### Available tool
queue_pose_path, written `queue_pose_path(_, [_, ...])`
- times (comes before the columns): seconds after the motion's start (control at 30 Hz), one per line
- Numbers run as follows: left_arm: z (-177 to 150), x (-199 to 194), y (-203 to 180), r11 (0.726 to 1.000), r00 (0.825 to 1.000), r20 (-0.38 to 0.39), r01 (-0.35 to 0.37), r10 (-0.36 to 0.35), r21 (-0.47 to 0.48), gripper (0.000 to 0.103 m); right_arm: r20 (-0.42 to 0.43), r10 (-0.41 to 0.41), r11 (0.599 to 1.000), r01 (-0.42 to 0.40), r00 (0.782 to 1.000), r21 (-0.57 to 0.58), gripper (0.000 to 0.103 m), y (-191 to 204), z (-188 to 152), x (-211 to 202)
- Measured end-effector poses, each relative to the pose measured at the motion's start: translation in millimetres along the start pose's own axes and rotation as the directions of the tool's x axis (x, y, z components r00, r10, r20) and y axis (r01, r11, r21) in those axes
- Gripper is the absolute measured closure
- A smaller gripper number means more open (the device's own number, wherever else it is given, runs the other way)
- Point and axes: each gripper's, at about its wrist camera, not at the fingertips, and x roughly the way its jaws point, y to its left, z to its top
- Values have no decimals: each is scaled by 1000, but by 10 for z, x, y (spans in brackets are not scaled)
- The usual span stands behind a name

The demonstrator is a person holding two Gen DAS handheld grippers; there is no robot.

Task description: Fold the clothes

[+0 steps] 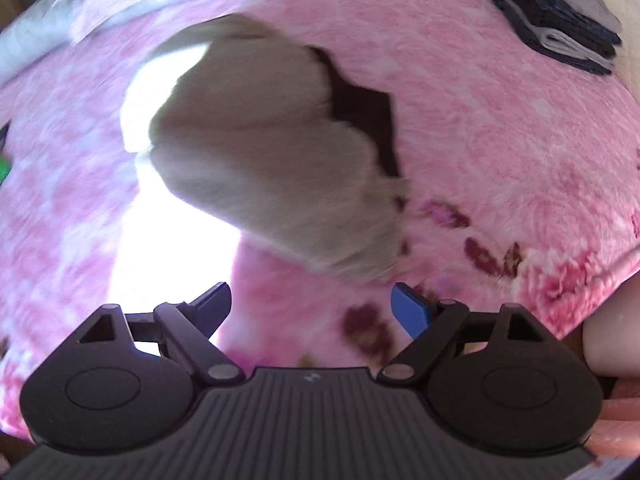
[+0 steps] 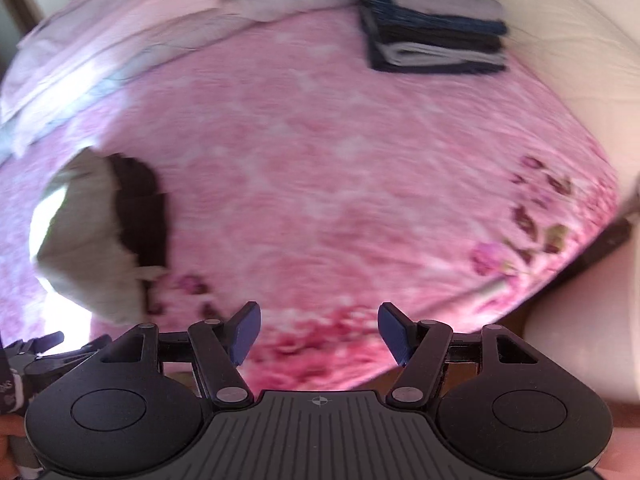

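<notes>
Bed: covered by a pink floral blanket [image 2: 320,152], which fills both wrist views; darker rose print toward 5 o'clock. Both views motion-blurred. A hard patch of sunlight falls at 8 o'clock in the left view. Pale rumpled bedding [image 2: 100,40] lies along the far edge, 10 to 12 o'clock; a cream surface borders the bed at 2 o'clock in the right view, nature unclear.

Progress, judged: part done. A stack of folded clothes [image 2: 436,36], dark blue, black and grey, sits at 1 o'clock in the right view, well apart from the working area. One item left in view: a beige garment [image 1: 272,152] with a dark brown piece [image 1: 360,112] showing beneath it, loosely bunched, not folded. It lies at centre in the left view, 9 o'clock in the right.

Left tool [image 1: 316,308]: jaws apart, empty, near the garment's near edge, not touching. Right tool [image 2: 320,332]: jaws apart, empty, over bare blanket.
</notes>
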Motion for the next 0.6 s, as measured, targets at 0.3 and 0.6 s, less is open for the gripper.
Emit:
queue_pose_path(0.3, [23,781,-622,961,981,69,-190,179,200,37,-72,-45,999,46,996,9,41,-324,-34,191])
queue_pose_path(0.6, [3,193,423,970,966,92,-243,243,-14,92,-39,97,987,-101,995,-127,41,228,273,385])
